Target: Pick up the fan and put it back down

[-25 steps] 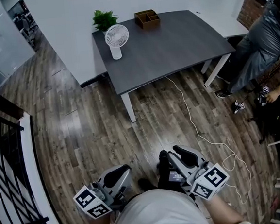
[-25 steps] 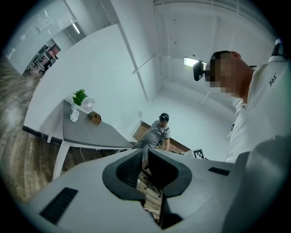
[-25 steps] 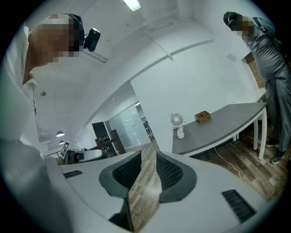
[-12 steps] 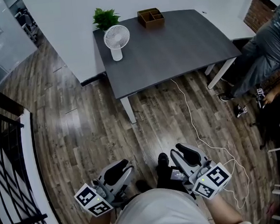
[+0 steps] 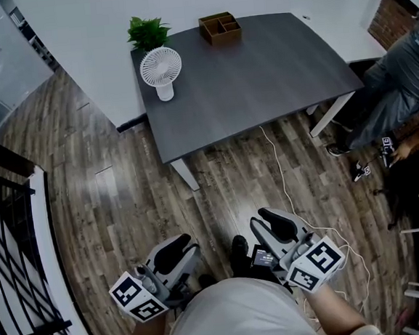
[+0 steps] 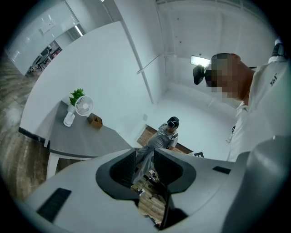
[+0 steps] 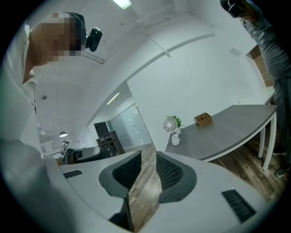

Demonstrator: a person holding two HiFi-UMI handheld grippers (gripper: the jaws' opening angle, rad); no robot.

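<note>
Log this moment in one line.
fan: upright on table, untouched | left gripper: just opened, empty | right gripper: open, empty

- Bright, even indoor light; a ceiling lamp [image 7: 122,3] glows at the top of the right gripper view.
- The floor [image 5: 227,205] carries a pale glare patch — the table [image 5: 259,71] throws only a soft shadow.
- Both gripper views bend strongly and their corners are black; in the head view the fan [image 5: 160,65] looks sharp.

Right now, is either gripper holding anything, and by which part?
Nothing is held. The left gripper jaws, just opened, and the right gripper jaws stand apart with only air between. The fan stands untouched on the table, far from both.
</note>
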